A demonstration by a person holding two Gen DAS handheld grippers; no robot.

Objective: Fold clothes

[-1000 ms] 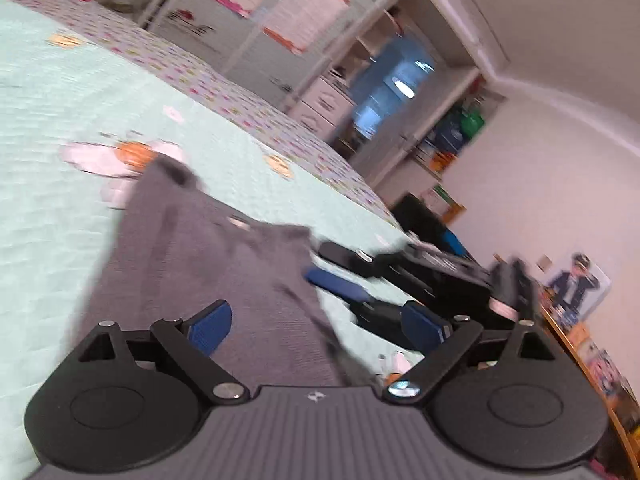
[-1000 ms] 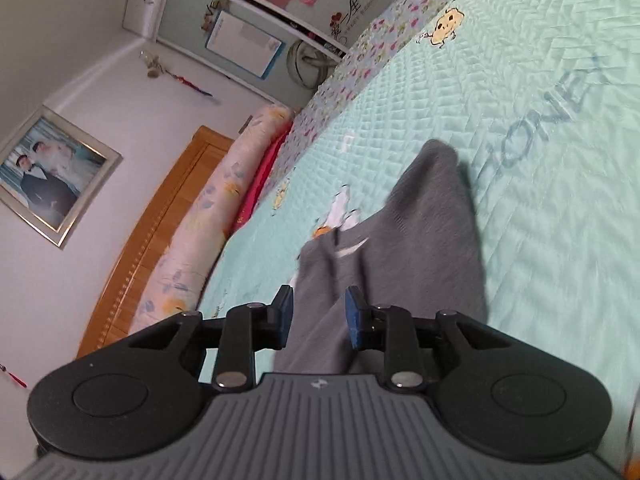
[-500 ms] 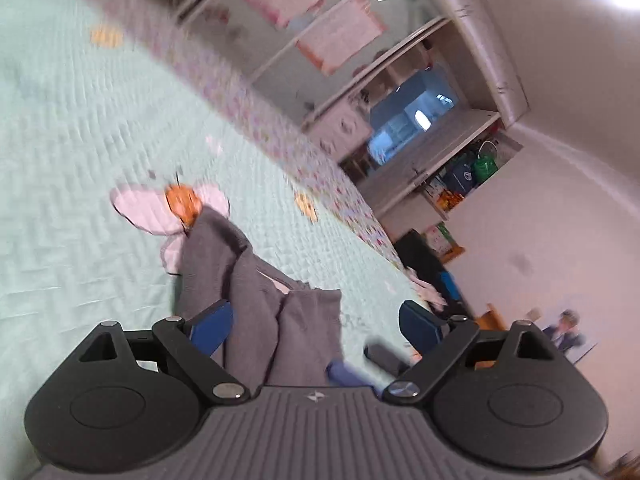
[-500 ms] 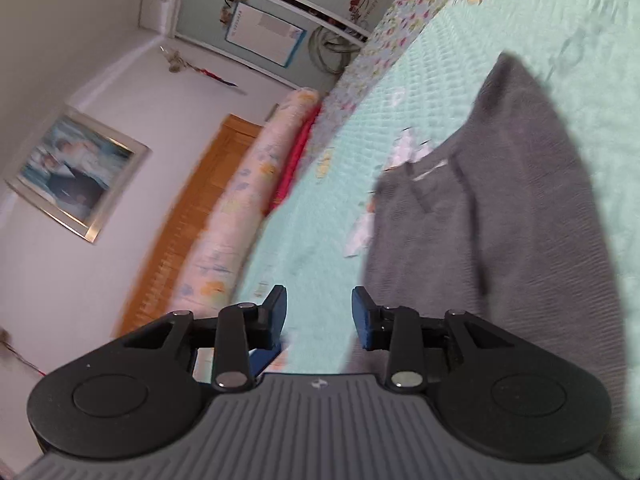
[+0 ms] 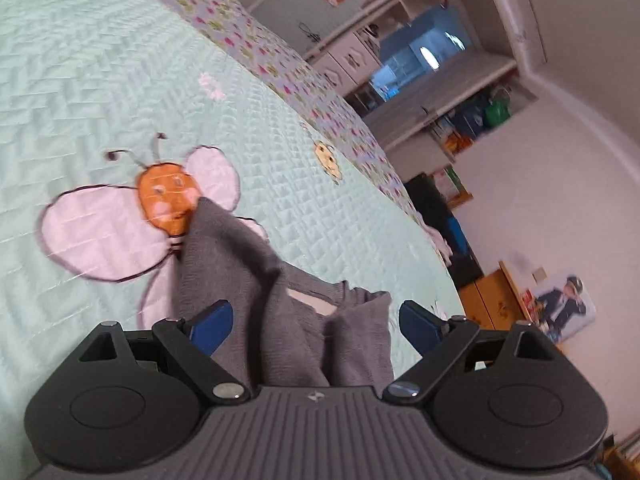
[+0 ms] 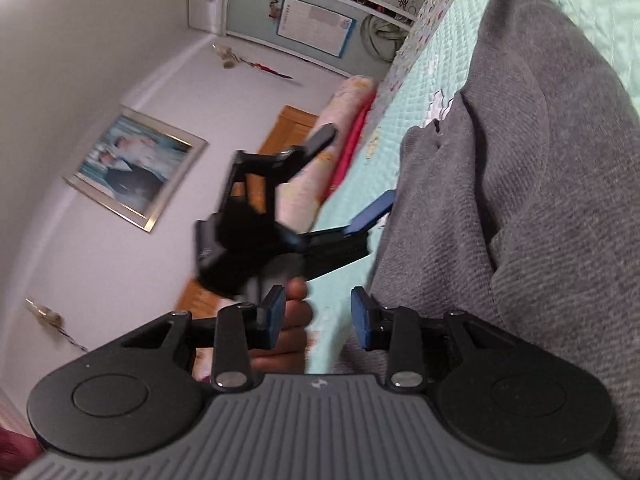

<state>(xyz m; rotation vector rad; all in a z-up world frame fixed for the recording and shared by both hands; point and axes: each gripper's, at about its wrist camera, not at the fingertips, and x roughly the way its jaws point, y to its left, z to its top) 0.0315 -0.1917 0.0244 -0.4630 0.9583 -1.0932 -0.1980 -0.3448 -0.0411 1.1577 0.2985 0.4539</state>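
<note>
Grey knit sweater (image 5: 256,304) bunched on quilted bedspread (image 5: 120,80)

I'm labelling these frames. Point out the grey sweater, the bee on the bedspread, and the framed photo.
grey sweater (image 6: 540,184): right wrist view, on its broad knit surface.
bee (image 5: 168,200): left wrist view, on its orange face.
framed photo (image 6: 134,168): right wrist view, on the picture's middle.

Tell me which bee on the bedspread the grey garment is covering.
The big orange bee with pink wings: the grey garment overlaps its lower body. The small yellow bee farther off lies uncovered.
</note>
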